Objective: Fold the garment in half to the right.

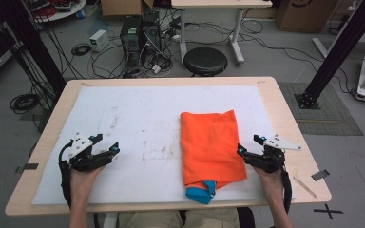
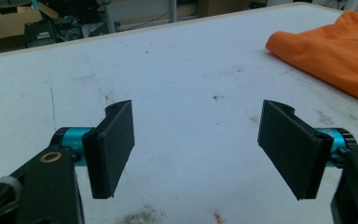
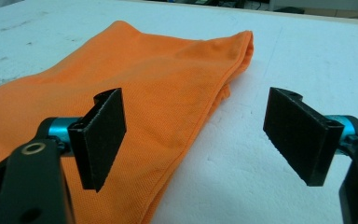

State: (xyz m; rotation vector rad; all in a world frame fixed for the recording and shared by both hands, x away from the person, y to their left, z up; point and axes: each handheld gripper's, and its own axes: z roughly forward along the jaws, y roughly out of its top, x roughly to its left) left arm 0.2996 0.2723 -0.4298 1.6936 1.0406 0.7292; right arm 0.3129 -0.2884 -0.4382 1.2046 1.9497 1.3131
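1. Right of the middle of the high view, on the white-covered wooden surface (image 1: 123,114), lies the folded orange knit-fabric garment (image 1: 210,145); a bright blue cloth part (image 1: 202,192) pokes out from under its near end at the lower middle of the frame.

2. The garment should handle as something light, soft and limp: it will sag and unfold when lifted, and its stacked layers may slide on each other. It is neither fragile nor slippery; the knit weave in the right gripper view looks easy to pinch.

3. The best place to take hold is likely a folded edge or corner, pinching all layers together. The long right-hand edge (image 3: 205,116) lies between the right tongs' jaws in the right gripper view, so it is the nearest place to nip.

4. Its long axis runs from the bottom of the high view toward the top, away from the person. The far end is a straight folded edge; the near end, slightly wider, points at the person, with the blue part there.

5. The right tongs (image 1: 250,146) stand wide open just beside the garment's right edge, holding nothing.

6. The left tongs (image 1: 106,143) are wide open too, empty, over bare white cover at the lower left, well apart from the garment.
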